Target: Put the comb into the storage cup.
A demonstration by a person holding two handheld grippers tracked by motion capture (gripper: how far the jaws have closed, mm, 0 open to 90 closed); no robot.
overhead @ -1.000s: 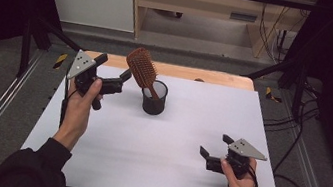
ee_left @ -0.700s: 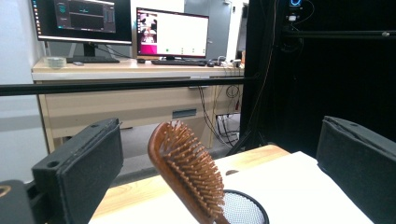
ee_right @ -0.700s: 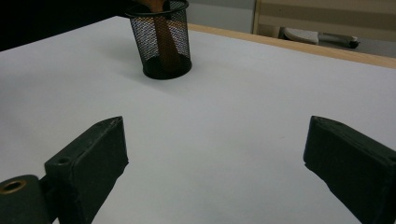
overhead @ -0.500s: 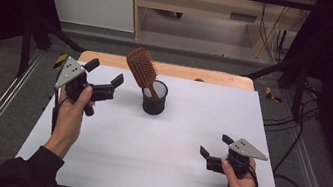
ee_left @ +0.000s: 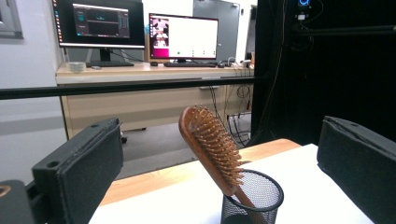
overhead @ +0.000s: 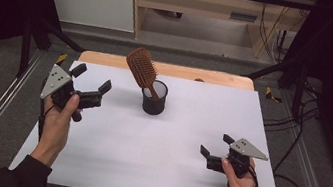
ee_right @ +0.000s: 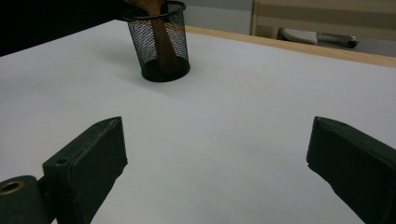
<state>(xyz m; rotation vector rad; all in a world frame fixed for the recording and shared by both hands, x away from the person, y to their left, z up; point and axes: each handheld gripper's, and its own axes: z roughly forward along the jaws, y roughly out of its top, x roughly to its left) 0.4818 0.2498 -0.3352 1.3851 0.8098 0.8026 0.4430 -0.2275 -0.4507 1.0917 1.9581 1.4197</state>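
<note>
Wooden hairbrush [overhead: 142, 69] is standing handle-down in the black mesh cup [overhead: 153, 102], leaning back, straight ahead of my left gripper [overhead: 91, 80]. I am holding those jaws wide, with nothing between them, and I am drawing that hand away: a second ago it was close beside the cup, now it is hanging well apart toward my side of the white bench [overhead: 153, 162]. My right gripper [overhead: 214, 146] is resting low on the bench, jaws also wide and empty, the cup far ahead of them. I am judging the brush placed and the job essentially finished.
</note>
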